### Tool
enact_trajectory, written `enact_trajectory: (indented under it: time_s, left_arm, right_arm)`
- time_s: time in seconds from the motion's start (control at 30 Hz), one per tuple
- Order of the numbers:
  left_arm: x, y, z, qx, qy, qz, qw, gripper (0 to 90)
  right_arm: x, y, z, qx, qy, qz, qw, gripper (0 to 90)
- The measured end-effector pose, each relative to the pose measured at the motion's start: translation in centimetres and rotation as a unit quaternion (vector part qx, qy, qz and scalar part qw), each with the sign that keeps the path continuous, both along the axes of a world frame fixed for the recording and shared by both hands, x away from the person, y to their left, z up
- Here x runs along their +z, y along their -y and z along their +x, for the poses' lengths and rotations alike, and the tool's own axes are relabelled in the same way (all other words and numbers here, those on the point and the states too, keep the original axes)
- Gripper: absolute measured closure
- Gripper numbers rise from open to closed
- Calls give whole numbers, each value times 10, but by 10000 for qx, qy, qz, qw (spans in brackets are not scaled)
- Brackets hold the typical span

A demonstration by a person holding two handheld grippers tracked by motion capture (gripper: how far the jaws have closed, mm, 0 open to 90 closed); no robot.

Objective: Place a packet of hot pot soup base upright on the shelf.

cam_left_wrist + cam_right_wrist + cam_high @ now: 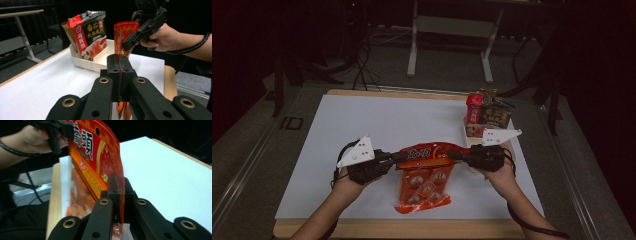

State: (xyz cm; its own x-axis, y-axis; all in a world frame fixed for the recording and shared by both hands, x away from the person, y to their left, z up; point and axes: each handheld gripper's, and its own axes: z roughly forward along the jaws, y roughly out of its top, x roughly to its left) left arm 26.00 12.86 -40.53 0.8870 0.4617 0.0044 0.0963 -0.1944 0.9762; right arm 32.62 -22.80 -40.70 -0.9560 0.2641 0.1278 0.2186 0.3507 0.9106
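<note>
A red snack bag hangs stretched between my two grippers over the white table top, its lower end near the front edge. My left gripper is shut on the bag's upper left corner. In the left gripper view its jaws pinch the bag's thin edge. My right gripper is shut on the upper right corner. In the right gripper view its pads clamp the red film, and the left gripper holds the far corner.
A white tray stands at the right back of the table with several upright sauce packets in it; in the left gripper view the tray sits just behind the bag. Table legs and cables lie on the dark floor beyond.
</note>
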Motion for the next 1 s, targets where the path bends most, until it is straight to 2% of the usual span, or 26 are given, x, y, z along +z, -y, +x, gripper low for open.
enact_trajectory:
  time_s: [0.07, 0.2, 0.37, 0.5, 0.57, 0.6, 0.63, 0.67, 0.7, 0.73, 0.77, 0.83, 0.9, 0.93, 0.97, 1.0]
  left_arm:
    - [3, -2, -1, -20, 18, -66, 10000, 900]
    - [11, -4, -1, 47, 187, -188, 9996, 900]
    - [17, -3, 2, 278, 398, -188, 9986, 894]
    - [19, -1, 5, 316, 400, -235, 9984, 859]
    - [20, -1, 7, 344, 281, -342, 9984, 781]
    - [21, -1, 8, 310, 129, -397, 9986, 777]
    - [21, -1, 8, 310, 129, -397, 9986, 763]
    - [22, -2, 8, 324, 80, -526, 9981, 701]
    - [22, -2, 8, 324, 80, -526, 9981, 650]
    - [22, -2, 8, 324, 80, -526, 9981, 650]
    - [22, -5, 6, 517, 59, -568, 9970, 525]
    - [21, -7, 4, 669, 9, -576, 9961, 396]
    - [19, -8, 4, 683, -61, -569, 9960, 318]
    - [19, -8, 4, 683, -61, -569, 9960, 318]
    - [12, -9, 3, 652, -269, -626, 9955, 225]
    - [10, -9, 2, 684, -317, -627, 9952, 189]
  right_arm:
    - [6, 3, -5, 112, -45, 90, 9999, 900]
    - [24, 3, -17, 252, 127, 109, 9995, 900]
    - [39, 1, -23, 170, 373, 107, 9991, 900]
    - [51, 1, -23, 90, 504, 52, 9987, 900]
    - [57, 2, -24, 92, 580, 22, 9983, 900]
    - [59, 2, -25, 94, 633, -29, 9979, 900]
    - [59, 2, -25, 94, 633, -29, 9979, 900]
    - [64, 4, -26, 71, 705, -33, 9975, 900]
    - [64, 4, -26, 71, 705, -33, 9975, 900]
    - [65, 5, -25, 54, 716, -44, 9974, 900]
    - [70, 10, -24, -40, 734, -8, 9973, 900]
    - [74, 15, -22, -112, 708, 71, 9974, 900]
    - [77, 18, -22, -122, 697, 138, 9974, 900]
    - [80, 21, -23, -159, 747, 164, 9969, 900]
    - [88, 26, -24, -225, 852, 241, 9958, 900]
    - [91, 29, -24, -270, 901, 271, 9952, 900]
